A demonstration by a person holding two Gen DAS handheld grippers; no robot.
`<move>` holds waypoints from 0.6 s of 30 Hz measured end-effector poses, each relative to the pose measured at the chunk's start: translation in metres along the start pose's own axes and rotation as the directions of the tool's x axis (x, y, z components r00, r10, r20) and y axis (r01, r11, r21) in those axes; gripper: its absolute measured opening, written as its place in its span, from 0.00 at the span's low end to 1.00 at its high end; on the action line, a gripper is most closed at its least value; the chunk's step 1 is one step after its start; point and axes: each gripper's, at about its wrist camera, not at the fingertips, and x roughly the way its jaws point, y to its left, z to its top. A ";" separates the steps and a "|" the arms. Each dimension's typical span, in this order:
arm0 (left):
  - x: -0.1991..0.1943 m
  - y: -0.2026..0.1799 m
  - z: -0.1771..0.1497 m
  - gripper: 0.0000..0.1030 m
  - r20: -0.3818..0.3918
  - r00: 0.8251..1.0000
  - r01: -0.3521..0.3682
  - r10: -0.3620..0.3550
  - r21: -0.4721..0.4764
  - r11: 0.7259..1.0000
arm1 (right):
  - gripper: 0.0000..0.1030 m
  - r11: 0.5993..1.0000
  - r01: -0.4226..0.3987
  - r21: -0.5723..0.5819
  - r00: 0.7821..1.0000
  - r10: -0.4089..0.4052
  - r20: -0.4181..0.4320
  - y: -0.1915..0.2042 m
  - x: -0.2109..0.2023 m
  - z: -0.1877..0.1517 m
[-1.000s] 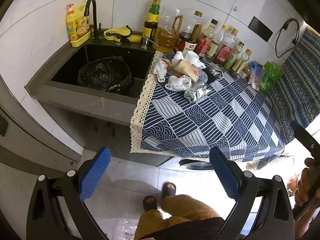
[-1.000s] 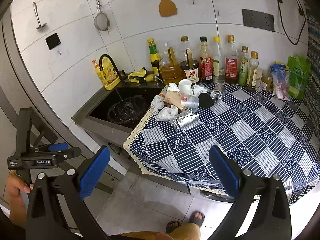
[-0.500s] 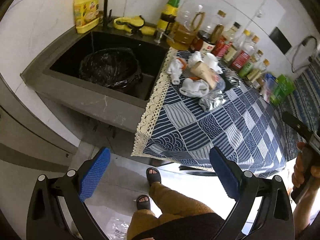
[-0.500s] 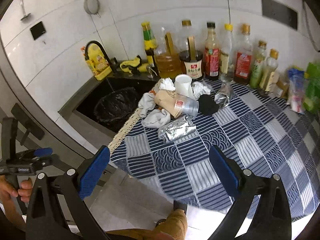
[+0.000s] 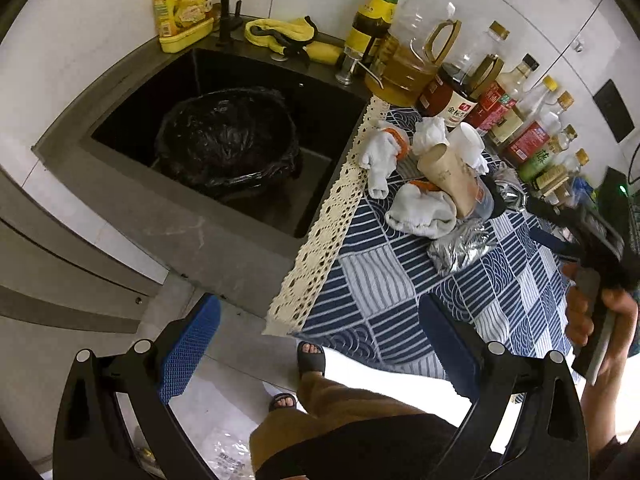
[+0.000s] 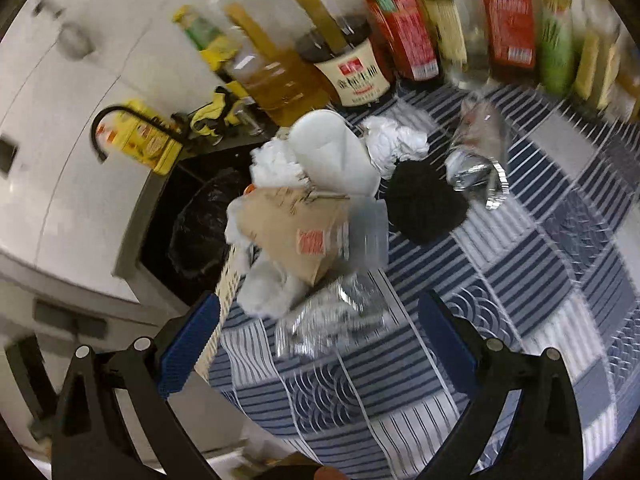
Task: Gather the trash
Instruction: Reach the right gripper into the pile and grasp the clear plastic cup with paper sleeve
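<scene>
At lace-trimmed left edge of tablecloth [image 5: 400,296]: trash pile [image 6: 312,220] — brown paper cup, white cup, tissues, foil wrappers — just beside sink [image 5: 132,120] holding black-bagged bin [image 5: 224,140]. Bare cloth lies between pile and near table edge. Right gripper [image 6: 320,332] spread wide, empty, above foil wrapper [image 6: 328,320]; much nearer pile than 0.5 s ago, view blurred. Left gripper [image 5: 320,344] spread wide, empty, over floor off table corner, also closer.
</scene>
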 end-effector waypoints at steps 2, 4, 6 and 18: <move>0.009 -0.006 0.004 0.94 -0.012 1.000 0.000 0.000 -0.001 1.000 | 0.95 0.999 -0.024 0.046 0.999 0.025 -0.035 -0.009 0.016 0.015; 0.016 -0.011 0.007 0.94 -0.019 1.000 -0.003 0.003 -0.001 1.000 | 0.95 0.996 -0.036 0.081 0.997 0.042 -0.071 -0.015 0.029 0.026; 0.022 -0.014 0.008 0.94 -0.027 1.000 0.005 -0.005 -0.008 1.000 | 0.95 0.994 -0.038 0.106 0.993 0.050 -0.105 -0.021 0.041 0.033; 0.040 -0.025 0.012 0.94 -0.046 0.999 -0.003 0.002 -0.032 0.999 | 0.80 0.995 0.021 0.093 0.978 -0.002 -0.208 -0.025 0.066 0.048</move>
